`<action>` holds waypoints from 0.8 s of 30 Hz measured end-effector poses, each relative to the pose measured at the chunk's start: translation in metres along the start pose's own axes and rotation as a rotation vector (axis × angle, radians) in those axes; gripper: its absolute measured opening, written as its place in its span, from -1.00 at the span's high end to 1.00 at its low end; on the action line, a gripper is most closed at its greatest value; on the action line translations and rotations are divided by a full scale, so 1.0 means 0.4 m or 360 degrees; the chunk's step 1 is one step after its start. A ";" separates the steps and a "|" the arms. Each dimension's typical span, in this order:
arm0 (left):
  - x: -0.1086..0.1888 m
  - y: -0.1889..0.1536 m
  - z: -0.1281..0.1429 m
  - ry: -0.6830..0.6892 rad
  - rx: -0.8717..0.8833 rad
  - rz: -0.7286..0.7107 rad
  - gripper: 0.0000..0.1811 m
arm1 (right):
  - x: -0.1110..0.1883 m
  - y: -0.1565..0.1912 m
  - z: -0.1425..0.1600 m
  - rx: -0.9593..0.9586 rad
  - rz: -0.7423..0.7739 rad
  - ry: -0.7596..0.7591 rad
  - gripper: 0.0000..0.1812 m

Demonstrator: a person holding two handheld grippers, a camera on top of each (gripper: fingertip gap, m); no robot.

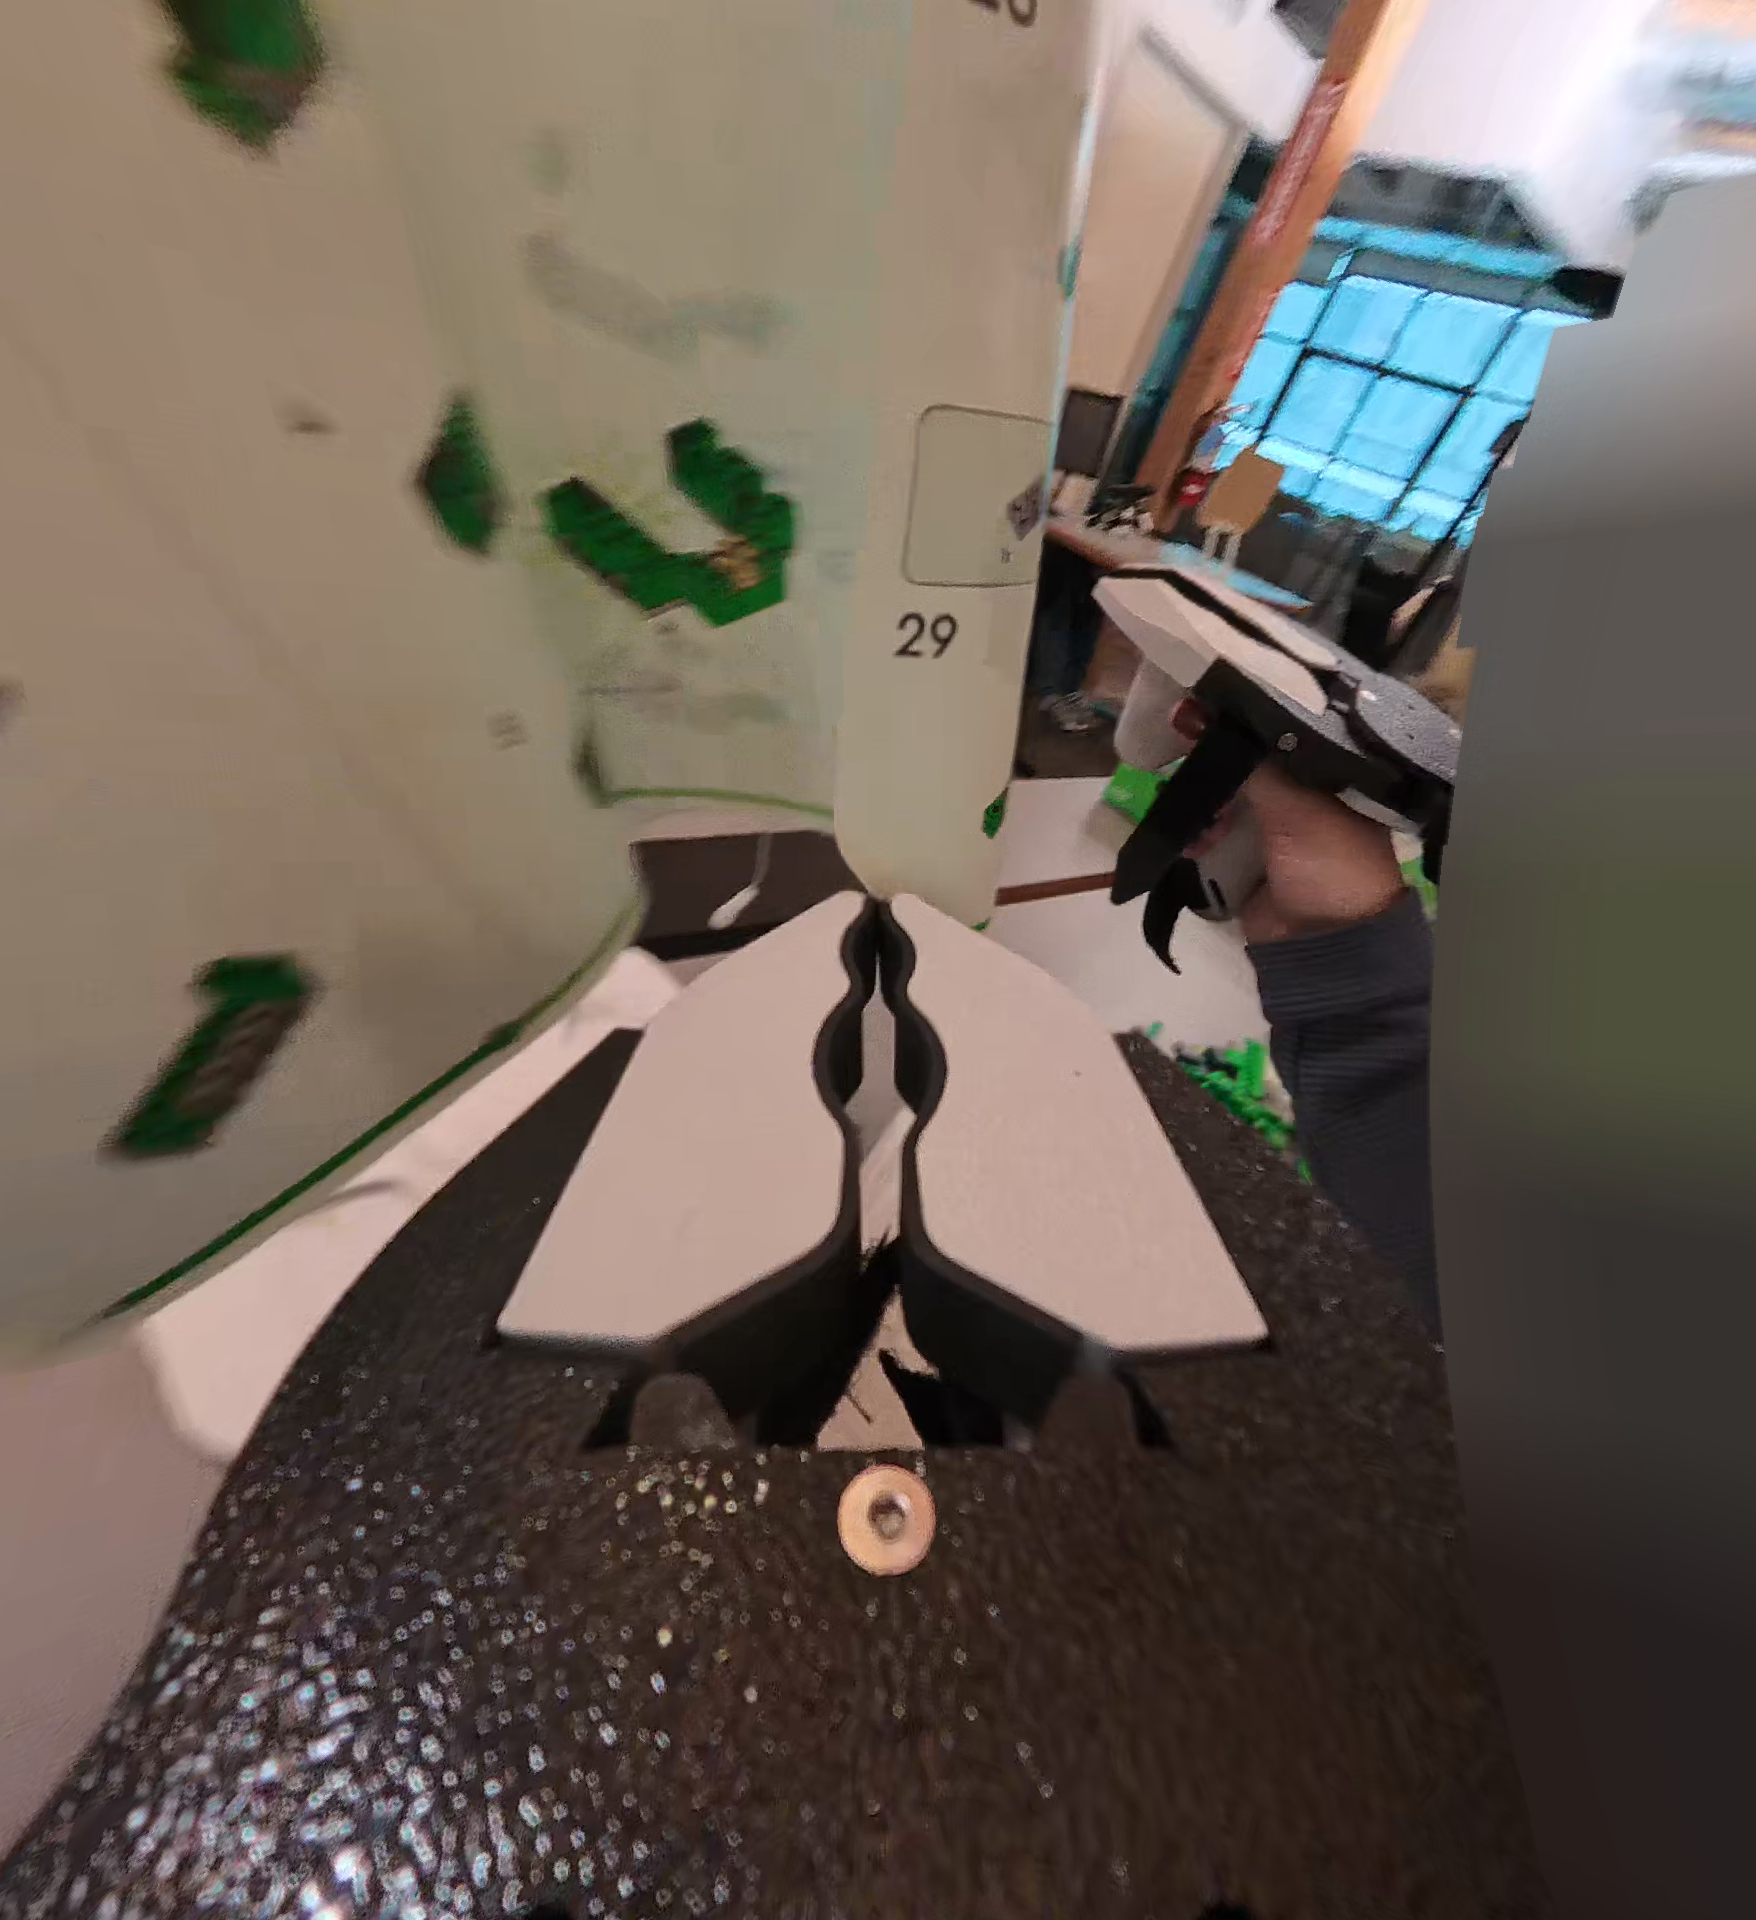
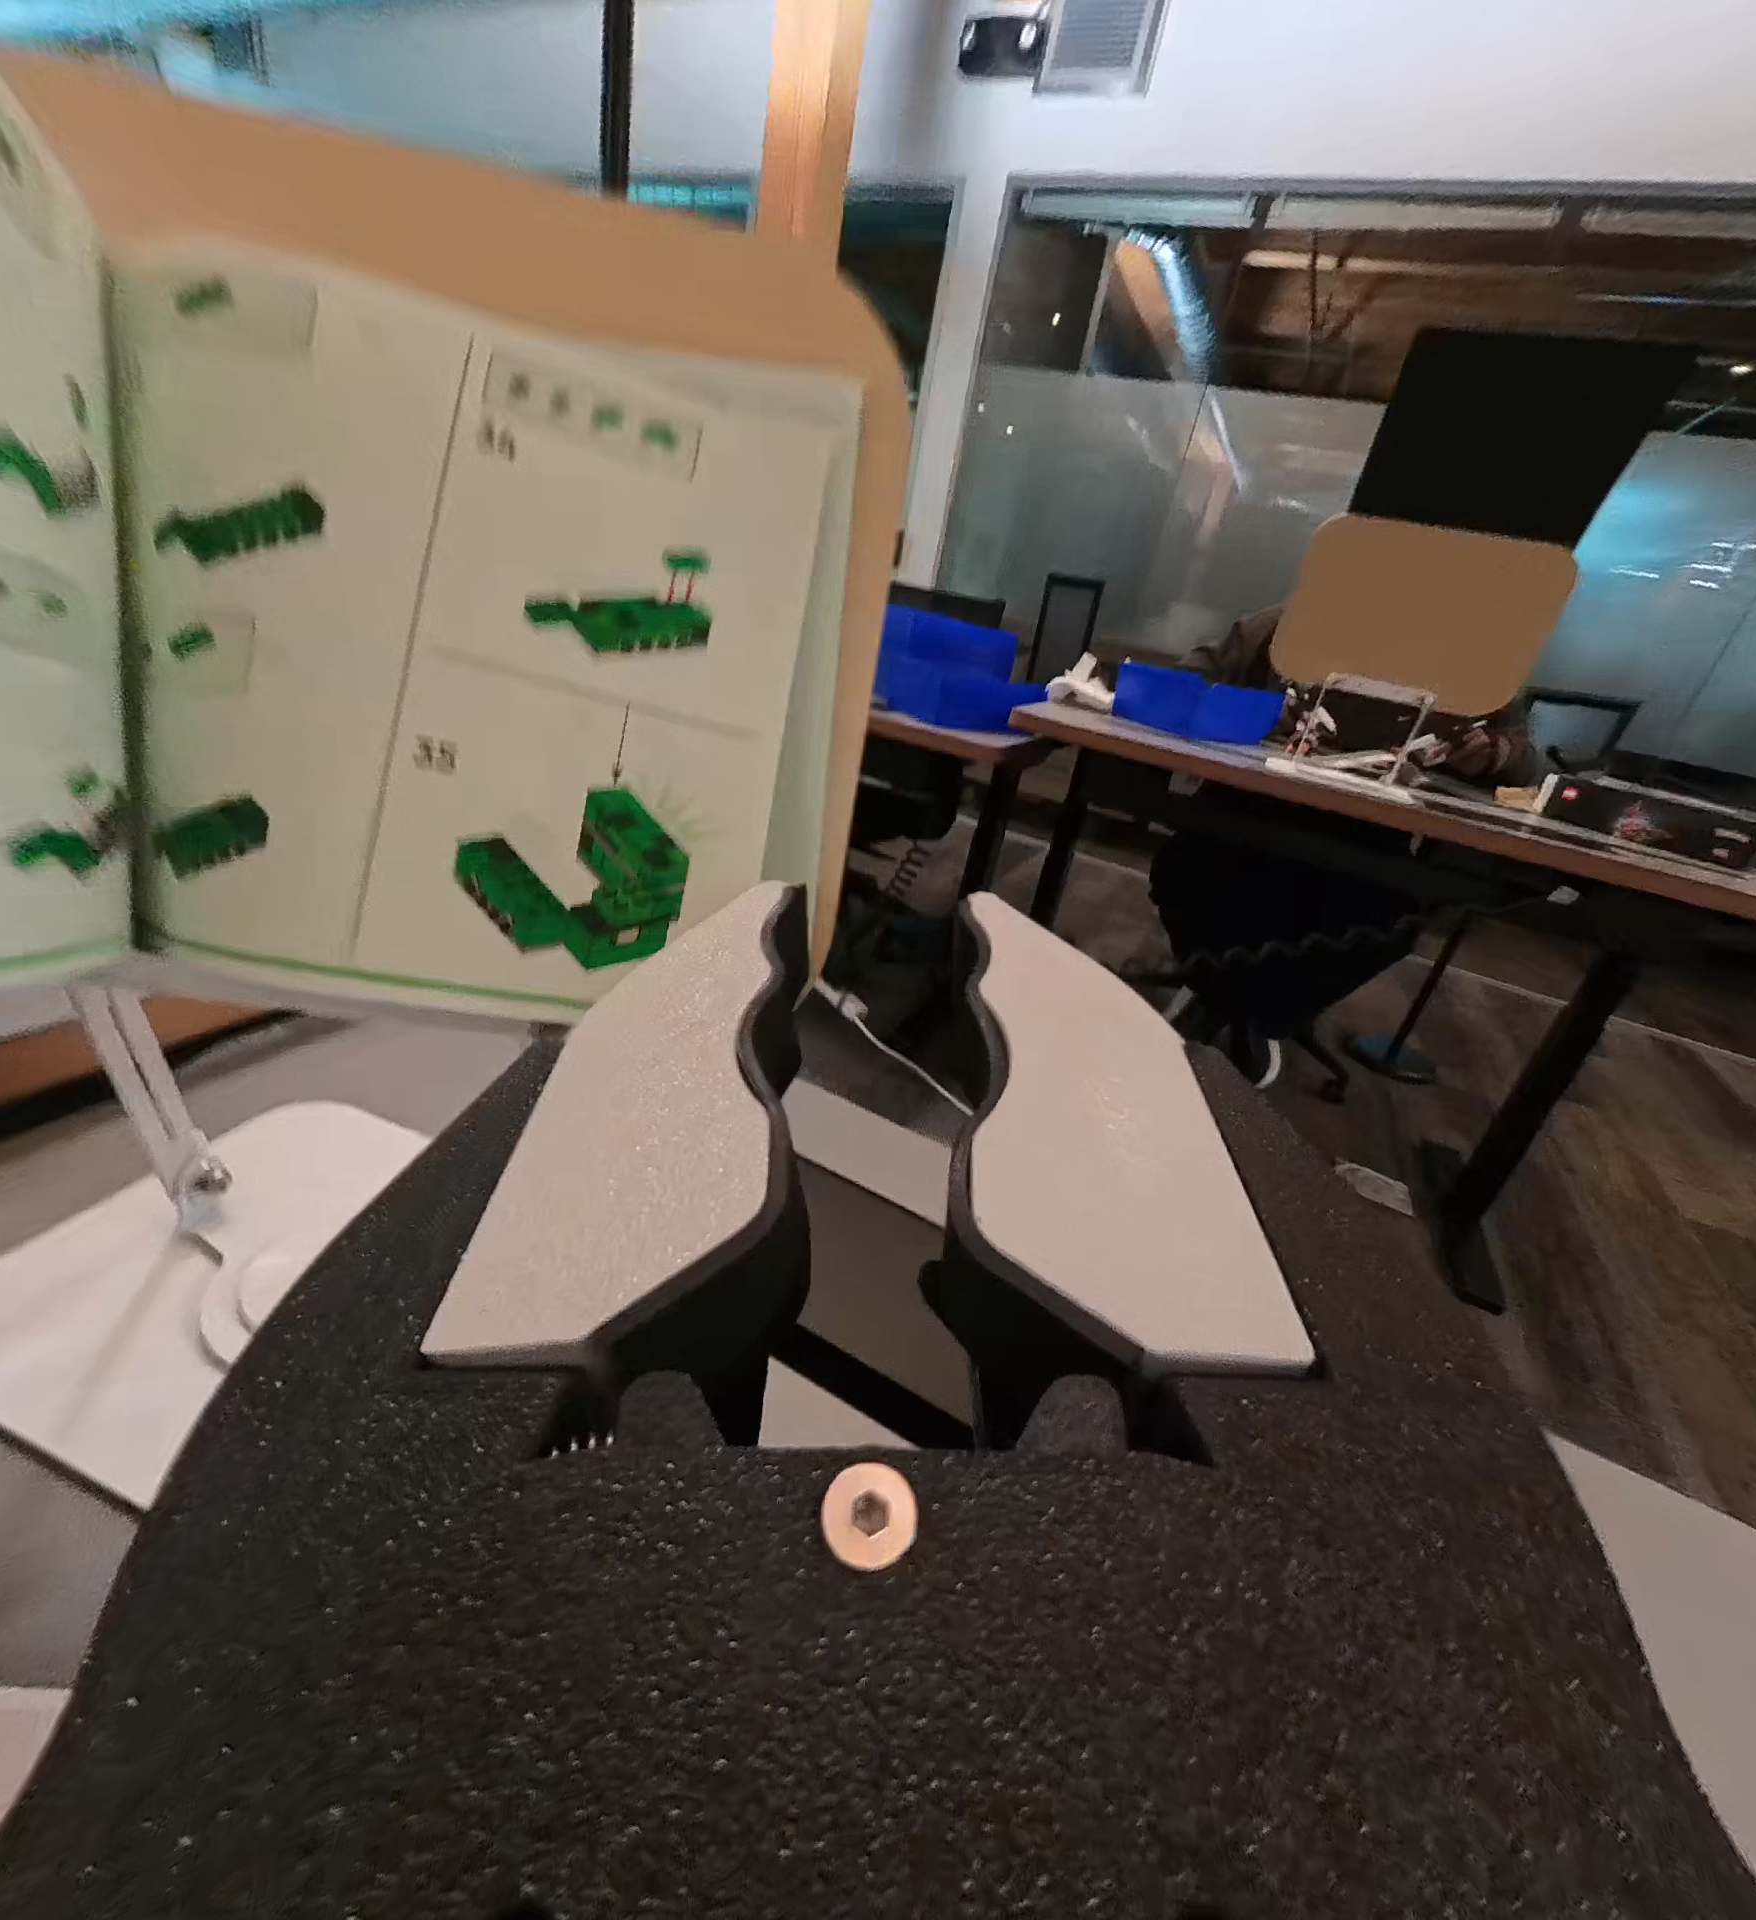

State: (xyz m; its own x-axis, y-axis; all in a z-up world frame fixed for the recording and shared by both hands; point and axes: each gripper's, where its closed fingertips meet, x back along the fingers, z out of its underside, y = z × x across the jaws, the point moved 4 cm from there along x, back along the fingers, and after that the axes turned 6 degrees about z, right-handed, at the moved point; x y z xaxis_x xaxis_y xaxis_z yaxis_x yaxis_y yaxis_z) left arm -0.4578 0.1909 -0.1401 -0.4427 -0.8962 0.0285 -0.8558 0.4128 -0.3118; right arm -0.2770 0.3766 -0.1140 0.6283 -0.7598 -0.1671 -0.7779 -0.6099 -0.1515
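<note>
Pinching the lower corner of a page [image 1: 941, 623], the left gripper [image 1: 879, 909] has its jaws together on the paper. The page rises upright from the fingertips, long axis vertical, curled edge-on to the camera. It belongs to a booklet [image 2: 500, 644] standing open on a clear stand [image 2: 152, 1101], its printed face turned toward the right gripper [image 2: 884, 935], spine vertical. That gripper hangs just right of the booklet's lower edge, jaws apart and empty. Green bricks [image 1: 1232, 1081] lie on the white table [image 1: 1082, 831].
</note>
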 end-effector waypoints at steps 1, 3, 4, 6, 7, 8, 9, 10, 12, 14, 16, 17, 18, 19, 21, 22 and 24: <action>-0.029 -0.021 0.001 -0.0029 0.0006 0.0050 1.00 | 0.020 -0.017 -0.026 -0.0041 0.0005 -0.0041 0.69; -0.089 -0.054 0.004 -0.0039 0.0009 0.0119 1.00 | 0.067 -0.045 -0.081 -0.0128 0.0003 -0.0141 0.66; -0.118 -0.065 0.006 -0.0019 0.0008 0.0140 1.00 | 0.092 -0.052 -0.108 -0.0164 -0.0007 -0.0205 0.66; -0.172 -0.083 0.010 0.0021 0.0030 0.0170 1.00 | 0.132 -0.059 -0.150 -0.0181 -0.0025 -0.0302 0.68; -0.198 -0.090 0.011 0.0031 0.0045 0.0184 0.98 | 0.144 -0.062 -0.166 -0.0170 -0.0035 -0.0316 0.68; -0.221 -0.098 0.011 0.0028 0.0058 0.0203 0.93 | 0.154 -0.062 -0.178 -0.0153 -0.0058 -0.0312 0.68; -0.243 -0.105 0.011 0.0016 0.0074 0.0222 0.81 | 0.162 -0.060 -0.188 -0.0129 -0.0094 -0.0289 0.67; -0.265 -0.113 0.013 0.0008 0.0090 0.0242 0.63 | 0.171 -0.059 -0.195 -0.0095 -0.0133 -0.0256 0.66; -0.302 -0.132 0.025 0.0027 0.0140 0.0265 0.29 | 0.200 -0.060 -0.207 -0.0018 -0.0195 -0.0215 0.62; -0.322 -0.175 0.052 0.0088 0.0169 0.0319 0.12 | 0.241 -0.065 -0.211 0.0052 -0.0268 -0.0194 0.63; -0.320 -0.224 0.089 0.0141 0.0099 0.0330 0.04 | 0.290 -0.074 -0.196 0.0088 -0.0357 -0.0145 0.63; -0.312 -0.247 0.110 0.0145 0.0048 0.0308 0.04 | 0.315 -0.082 -0.179 0.0092 -0.0393 -0.0104 0.63; -0.300 -0.267 0.131 0.0131 -0.0004 0.0273 0.04 | 0.341 -0.089 -0.159 0.0079 -0.0433 -0.0064 0.63; -0.282 -0.286 0.153 0.0104 -0.0061 0.0226 0.06 | 0.370 -0.093 -0.135 0.0054 -0.0479 -0.0024 0.63; -0.239 -0.314 0.194 0.0019 -0.0190 0.0093 0.08 | 0.430 -0.101 -0.079 0.0028 -0.0546 0.0072 0.61; -0.214 -0.326 0.215 -0.0018 -0.0249 0.0024 0.10 | 0.462 -0.106 -0.048 0.0050 -0.0559 0.0119 0.58; -0.164 -0.348 0.254 -0.0085 -0.0336 -0.0107 0.10 | 0.523 -0.115 0.011 0.0118 -0.0556 0.0193 0.57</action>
State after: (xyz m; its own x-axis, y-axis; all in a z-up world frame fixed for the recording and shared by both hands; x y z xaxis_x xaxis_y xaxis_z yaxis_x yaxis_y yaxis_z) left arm -0.2822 0.1755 -0.1952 -0.3727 -0.9279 -0.0093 -0.9224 0.3716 -0.1052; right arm -0.1096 0.2468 -0.1461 0.8460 -0.5326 0.0231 -0.5110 -0.8224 -0.2500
